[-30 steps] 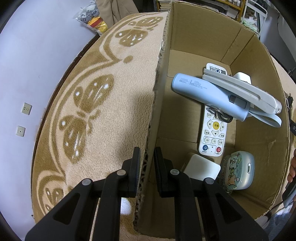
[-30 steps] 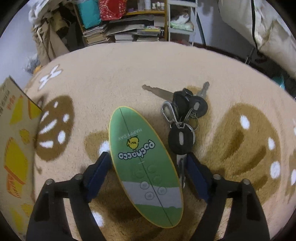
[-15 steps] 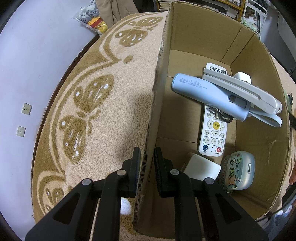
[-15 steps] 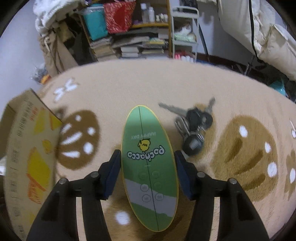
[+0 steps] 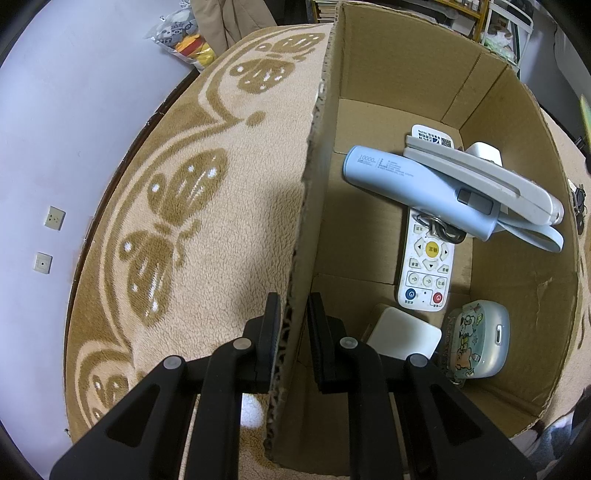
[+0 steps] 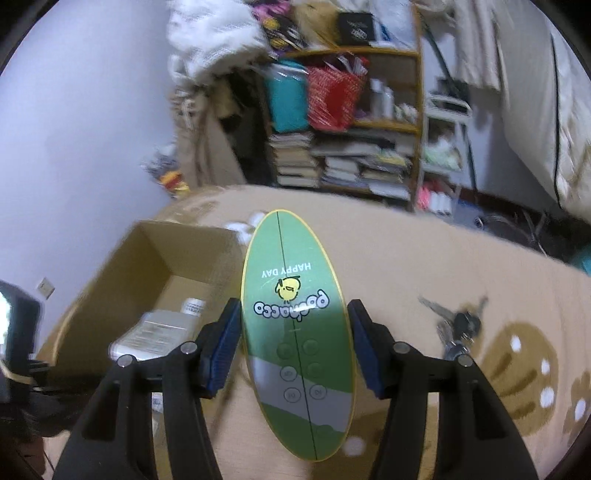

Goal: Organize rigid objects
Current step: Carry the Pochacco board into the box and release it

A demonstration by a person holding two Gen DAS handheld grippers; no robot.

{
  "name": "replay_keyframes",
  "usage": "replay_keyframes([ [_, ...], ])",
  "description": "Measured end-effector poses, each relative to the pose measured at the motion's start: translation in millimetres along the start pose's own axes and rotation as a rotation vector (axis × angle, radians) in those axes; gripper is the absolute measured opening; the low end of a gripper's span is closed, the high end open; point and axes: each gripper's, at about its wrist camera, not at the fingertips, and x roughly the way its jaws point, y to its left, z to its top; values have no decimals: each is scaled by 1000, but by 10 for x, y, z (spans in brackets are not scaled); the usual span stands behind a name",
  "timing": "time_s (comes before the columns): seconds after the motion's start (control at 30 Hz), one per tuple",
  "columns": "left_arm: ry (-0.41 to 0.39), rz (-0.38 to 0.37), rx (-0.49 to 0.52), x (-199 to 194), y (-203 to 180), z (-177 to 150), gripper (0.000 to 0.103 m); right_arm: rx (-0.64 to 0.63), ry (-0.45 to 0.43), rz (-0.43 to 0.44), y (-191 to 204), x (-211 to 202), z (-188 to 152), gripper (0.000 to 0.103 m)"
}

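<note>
My left gripper [image 5: 293,325] is shut on the near wall of the cardboard box [image 5: 317,155], one finger outside and one inside. In the box lie a blue power bank [image 5: 417,188], a grey flat device [image 5: 480,177], a white remote [image 5: 428,258], a white square block [image 5: 404,338] and a pale green case [image 5: 476,338]. My right gripper [image 6: 293,339] is shut on a green oval toy skateboard [image 6: 295,325] and holds it lifted above the rug, right of the box [image 6: 155,280]. A bunch of keys [image 6: 458,326] lies on the rug to the right.
The beige rug with brown butterfly patterns [image 5: 177,206] covers the surface. A cluttered bookshelf [image 6: 351,140] and white bedding [image 6: 554,110] stand behind. A toy bag [image 5: 184,33] lies by the wall.
My right gripper has closed on the green skateboard, lifted it off the rug and swung left toward the box. The keys stay on the rug. The left gripper has not moved.
</note>
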Motion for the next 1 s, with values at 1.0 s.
replay_keyframes([
  [1.0, 0, -4, -3, 0, -8, 8, 15, 29, 75, 257, 651, 78, -252, 62],
])
